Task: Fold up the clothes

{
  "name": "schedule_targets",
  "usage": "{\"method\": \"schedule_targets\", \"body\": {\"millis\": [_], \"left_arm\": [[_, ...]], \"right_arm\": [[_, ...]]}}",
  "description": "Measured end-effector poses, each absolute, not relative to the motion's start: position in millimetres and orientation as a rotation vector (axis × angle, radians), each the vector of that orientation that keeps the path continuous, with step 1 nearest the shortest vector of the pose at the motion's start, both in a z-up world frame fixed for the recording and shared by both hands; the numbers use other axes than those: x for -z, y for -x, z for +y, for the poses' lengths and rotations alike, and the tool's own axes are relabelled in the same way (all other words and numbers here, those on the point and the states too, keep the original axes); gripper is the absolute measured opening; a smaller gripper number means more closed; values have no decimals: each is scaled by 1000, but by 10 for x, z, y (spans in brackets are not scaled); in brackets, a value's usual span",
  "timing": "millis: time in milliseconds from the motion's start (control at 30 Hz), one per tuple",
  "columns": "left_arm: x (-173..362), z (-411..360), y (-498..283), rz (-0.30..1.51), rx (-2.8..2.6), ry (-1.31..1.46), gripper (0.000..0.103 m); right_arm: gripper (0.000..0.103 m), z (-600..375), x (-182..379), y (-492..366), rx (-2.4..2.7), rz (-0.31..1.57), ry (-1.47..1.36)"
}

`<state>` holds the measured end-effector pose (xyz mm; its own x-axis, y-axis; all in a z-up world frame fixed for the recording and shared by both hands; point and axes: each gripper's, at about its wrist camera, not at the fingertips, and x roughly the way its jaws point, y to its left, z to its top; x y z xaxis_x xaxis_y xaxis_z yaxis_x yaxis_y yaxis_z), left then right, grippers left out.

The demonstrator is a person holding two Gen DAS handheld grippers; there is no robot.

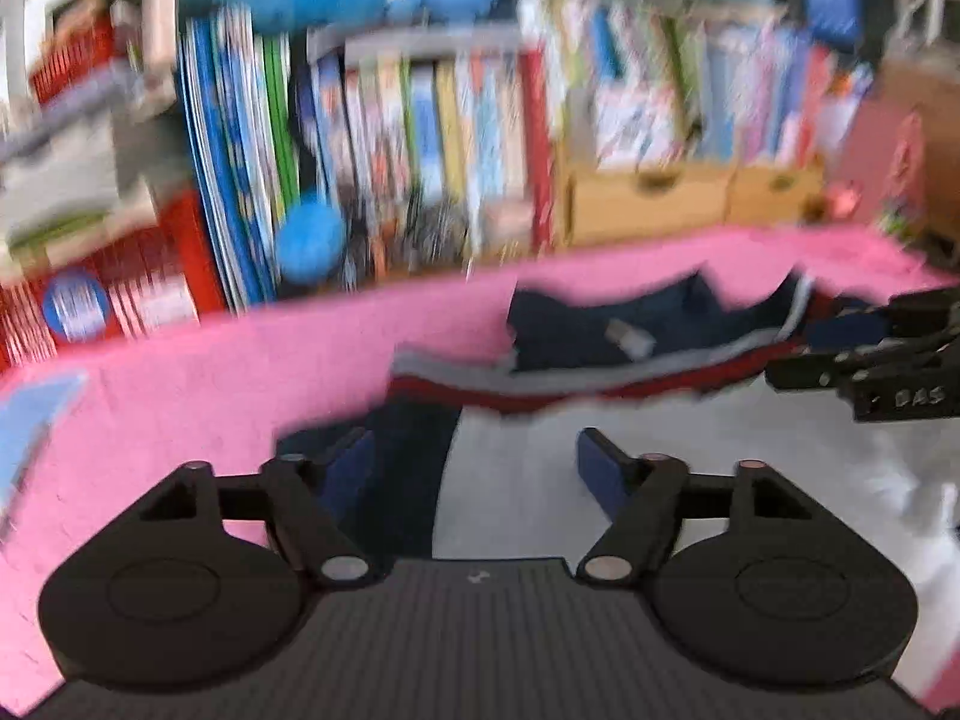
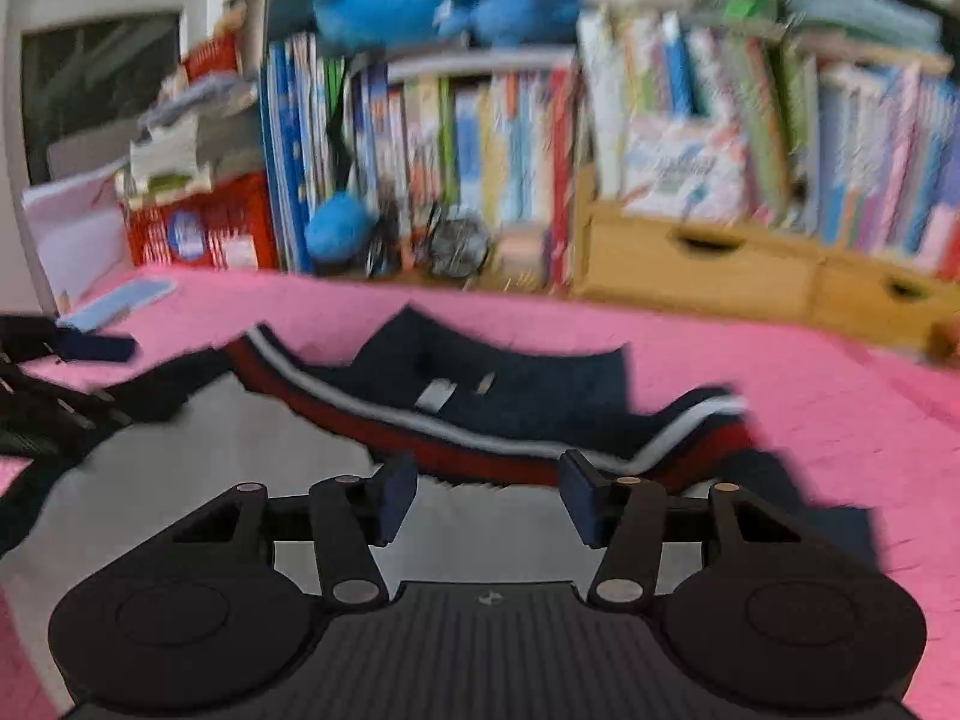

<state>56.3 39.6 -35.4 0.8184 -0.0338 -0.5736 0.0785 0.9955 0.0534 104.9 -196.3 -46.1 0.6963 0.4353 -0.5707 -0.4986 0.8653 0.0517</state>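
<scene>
So I'm looking at a sweater (image 2: 516,414) lying spread on the pink blanket (image 2: 810,396), right ahead of both sets of fingers. It's running side to side across my view, with the navy collar end farthest from me, a red and white striped band (image 2: 480,450) below it, and the pale grey body (image 1: 516,492) coming toward me.

My left gripper (image 1: 474,468) is hanging wide open with nothing in it, over the navy sleeve and grey panel on that side. My right gripper (image 2: 486,498) is gaping too, empty, sitting just short of the striped band, so it's the closer one to that edge.

The fabric is looking like a soft knit, rumpled, floppy. Everything's blurry, so I'm not sure whether it's partly folded.
</scene>
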Motion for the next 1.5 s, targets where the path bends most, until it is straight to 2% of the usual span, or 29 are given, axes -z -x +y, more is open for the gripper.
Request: {"method": "schedule_targets", "body": {"millis": [133, 200, 333, 433, 467, 600, 733, 900, 1033, 1200, 1267, 1367, 1500], "left_arm": [[671, 600, -612, 632, 76, -44, 77], [678, 610, -584, 628, 80, -53, 79], [689, 628, -531, 624, 88, -69, 79], [645, 662, -518, 629, 95, -75, 80], [617, 679, -513, 632, 90, -73, 81], [329, 696, -363, 585, 44, -53, 76], [21, 424, -138, 498, 146, -68, 79], [379, 220, -89, 589, 20, -219, 80], [528, 562, -14, 628, 40, -127, 92], [511, 682, 85, 652, 41, -80, 90], [434, 684, 108, 655, 55, -40, 89], [301, 644, 112, 638, 118, 24, 89], [209, 408, 133, 610, 162, -47, 89]], "right_arm": [[53, -2108, 622, -1269, -499, 658, 87], [65, -2333, 641, -1327, -482, 668, 67], [65, -2668, 652, -1315, -452, 662, 63], [74, -2621, 561, -1130, -490, 601, 105], [82, -2605, 531, -1068, -503, 580, 119], [79, -2542, 410, -821, -552, 498, 174], [79, -2478, 289, -574, -601, 414, 230], [79, -2021, 542, -227, -739, 484, 347], [80, -2540, 744, -290, -604, 579, 308], [83, -3586, 618, -421, -192, 654, 152], [82, -3790, 533, -270, -172, 635, 71], [83, -3527, 429, 12, -198, 566, 135], [95, -2762, 430, 284, -404, 514, 182]]}}
